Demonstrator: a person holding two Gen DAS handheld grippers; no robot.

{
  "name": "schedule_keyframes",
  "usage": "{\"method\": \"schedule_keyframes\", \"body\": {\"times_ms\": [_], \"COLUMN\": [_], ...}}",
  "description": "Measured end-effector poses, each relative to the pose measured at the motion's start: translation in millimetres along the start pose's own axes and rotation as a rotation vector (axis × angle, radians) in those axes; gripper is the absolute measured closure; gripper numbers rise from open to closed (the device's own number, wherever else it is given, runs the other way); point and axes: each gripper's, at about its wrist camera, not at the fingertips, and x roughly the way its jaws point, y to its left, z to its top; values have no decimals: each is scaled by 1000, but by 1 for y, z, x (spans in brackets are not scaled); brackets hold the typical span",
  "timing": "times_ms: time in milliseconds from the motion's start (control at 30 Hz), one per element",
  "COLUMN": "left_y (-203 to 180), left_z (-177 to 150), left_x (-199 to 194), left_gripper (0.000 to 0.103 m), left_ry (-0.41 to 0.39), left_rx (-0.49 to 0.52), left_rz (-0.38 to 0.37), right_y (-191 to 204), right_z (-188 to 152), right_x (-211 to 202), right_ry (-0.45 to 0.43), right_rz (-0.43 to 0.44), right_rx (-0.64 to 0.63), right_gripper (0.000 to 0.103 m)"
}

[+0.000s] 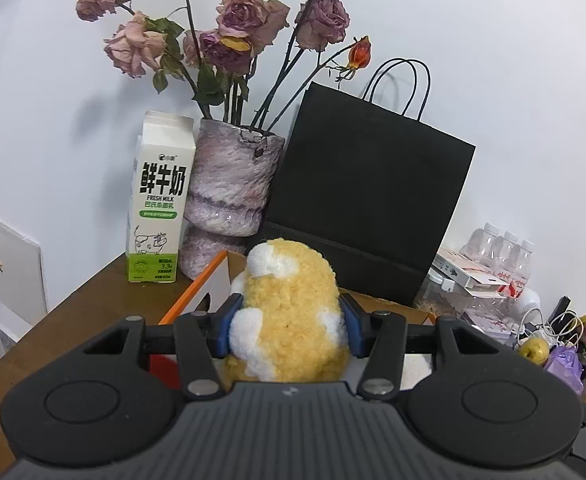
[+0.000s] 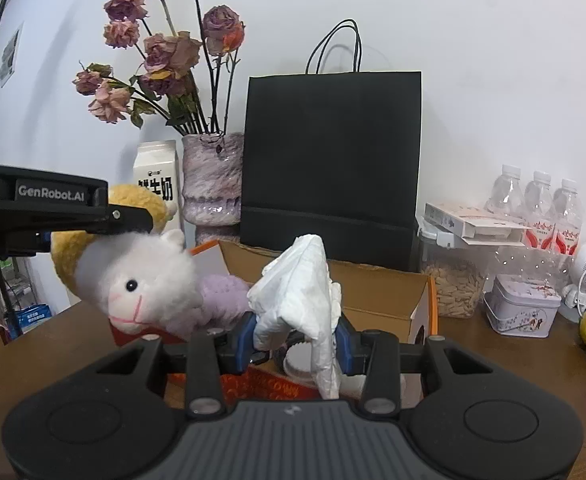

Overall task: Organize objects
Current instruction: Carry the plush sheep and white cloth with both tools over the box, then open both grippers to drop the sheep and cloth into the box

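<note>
Both grippers carry something above the open cardboard box (image 2: 377,292).

The left gripper (image 1: 289,326) pinches a plush sheep toy (image 1: 289,312) between its blue pads, its white face and yellow fleece hanging over the box's left edge in the right wrist view. The right gripper (image 2: 293,344) is clamped on a crumpled white tissue (image 2: 301,292), possibly a thin bag. Behind stand a milk carton (image 1: 159,200), a vase of dried roses (image 1: 233,184) and a black paper bag (image 1: 369,196).

Yellow-and-white fleecy plush sheep with lilac body (image 2: 141,280): held aloft, lying sideways, face outward, above open brown cardboard box with orange edging (image 2: 377,292).
Crumpled white tissue (image 2: 301,292): pinched upright, above same box, just beside sheep.
</note>
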Motion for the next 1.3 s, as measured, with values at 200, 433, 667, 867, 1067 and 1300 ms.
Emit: {"method": "schedule_keyframes", "body": {"times_ms": [200,433,667,867,1067,1300], "left_y": [-5,-8,-9,-10,-9,-8], "left_z": [6,13,20,21,21,21], "left_x": [18,44,66,81,93,106], "left_gripper": [51,51,51,51,51,51], "left_ry": [-10,10,18,22,26,24], "left_rx": [18,18,19,28,38,52], "left_rz": [-2,-3,-3,3,16,24], "right_y": [-2,-6,-13,-19,-24,-29], "right_z": [8,14,17,20,22,23], "right_x": [15,37,55,70,86,101], "right_ry": [-11,3,18,30,49,66], "right_rz": [-2,-8,-30,-47,-63,-74], "right_rx": [-11,-14,-5,5,23,39], "right_gripper": [64,64,64,64,64,64]}}
